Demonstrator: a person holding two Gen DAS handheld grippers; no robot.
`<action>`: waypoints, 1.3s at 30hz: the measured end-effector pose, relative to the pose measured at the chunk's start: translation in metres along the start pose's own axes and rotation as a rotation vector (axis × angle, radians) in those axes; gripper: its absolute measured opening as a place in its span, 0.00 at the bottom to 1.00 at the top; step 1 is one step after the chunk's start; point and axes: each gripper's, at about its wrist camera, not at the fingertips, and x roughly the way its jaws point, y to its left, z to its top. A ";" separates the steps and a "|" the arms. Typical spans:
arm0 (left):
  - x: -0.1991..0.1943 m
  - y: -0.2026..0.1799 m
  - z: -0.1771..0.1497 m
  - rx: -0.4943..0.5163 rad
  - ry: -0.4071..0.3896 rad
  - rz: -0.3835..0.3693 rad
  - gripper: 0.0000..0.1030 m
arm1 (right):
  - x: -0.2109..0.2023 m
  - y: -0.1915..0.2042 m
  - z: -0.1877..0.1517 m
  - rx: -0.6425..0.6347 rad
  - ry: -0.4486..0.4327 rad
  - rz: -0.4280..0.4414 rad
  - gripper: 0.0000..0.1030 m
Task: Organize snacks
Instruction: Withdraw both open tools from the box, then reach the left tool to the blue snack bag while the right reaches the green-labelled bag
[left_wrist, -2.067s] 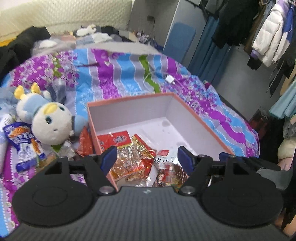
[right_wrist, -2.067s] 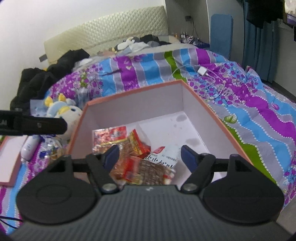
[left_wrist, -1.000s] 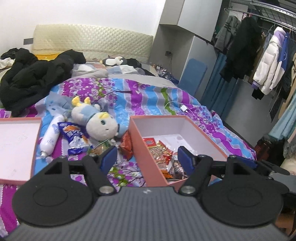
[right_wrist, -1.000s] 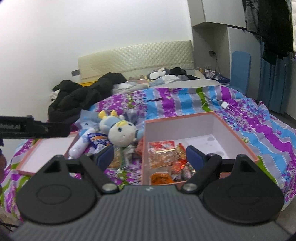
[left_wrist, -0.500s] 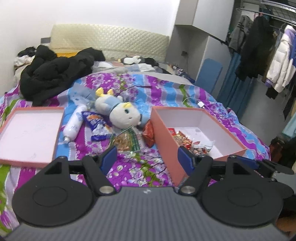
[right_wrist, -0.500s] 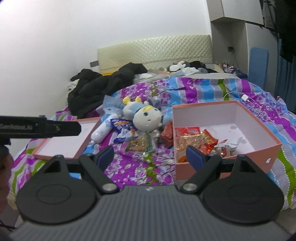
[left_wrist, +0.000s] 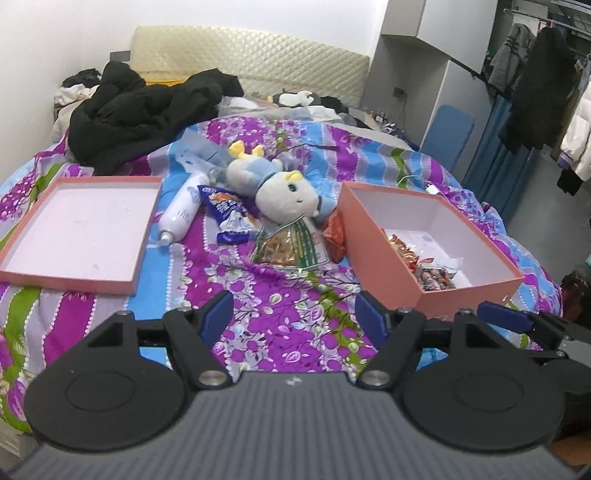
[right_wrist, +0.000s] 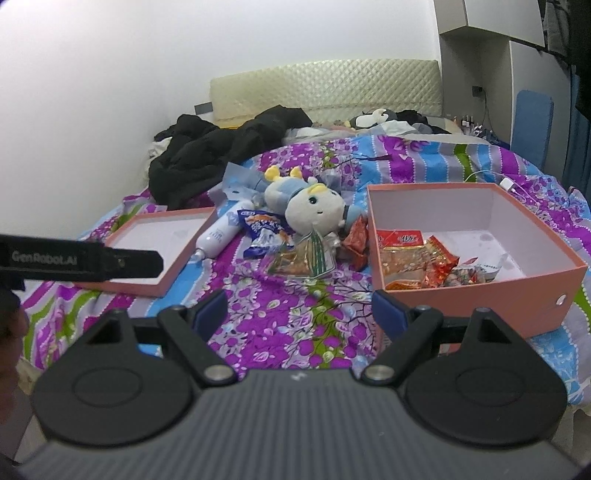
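The task looked about half done. Several snack packets (right_wrist: 413, 258) already lay inside the open pink box (right_wrist: 480, 291), which stood on the right side of the bed (left_wrist: 280, 317), gathered in its left and near part, while the far part of its floor was bare. Three packets were not yet put away: a blue snack bag (left_wrist: 229, 214), a clear bag of nuts with a green label (left_wrist: 291, 245), and a red-orange packet (left_wrist: 334, 236) that lay just beside the left wall of the box. They were crowded around a plush toy (left_wrist: 280, 190), and a white bottle (left_wrist: 183, 212) lay to the left of them, near the box lid (left_wrist: 79, 225), which rested upside down and held nothing. Both pairs of tongs were held back over the near edge of the bed, well apart from the snacks. The left tongs (left_wrist: 291, 317) were spread wide and carried nothing, and the right tongs (right_wrist: 299, 308) were the same. In my judgement, what was left was to move the three loose packets into the box, and perhaps to close it with the lid.
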 end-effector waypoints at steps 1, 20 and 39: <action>0.002 0.002 0.000 -0.006 -0.001 0.006 0.74 | 0.002 0.000 0.000 -0.006 0.003 -0.003 0.84; 0.097 0.083 0.036 -0.081 0.070 0.038 0.74 | 0.095 0.028 0.013 -0.051 0.062 -0.029 0.75; 0.300 0.137 0.077 -0.115 0.154 -0.035 0.74 | 0.260 0.033 0.023 -0.210 0.092 -0.109 0.82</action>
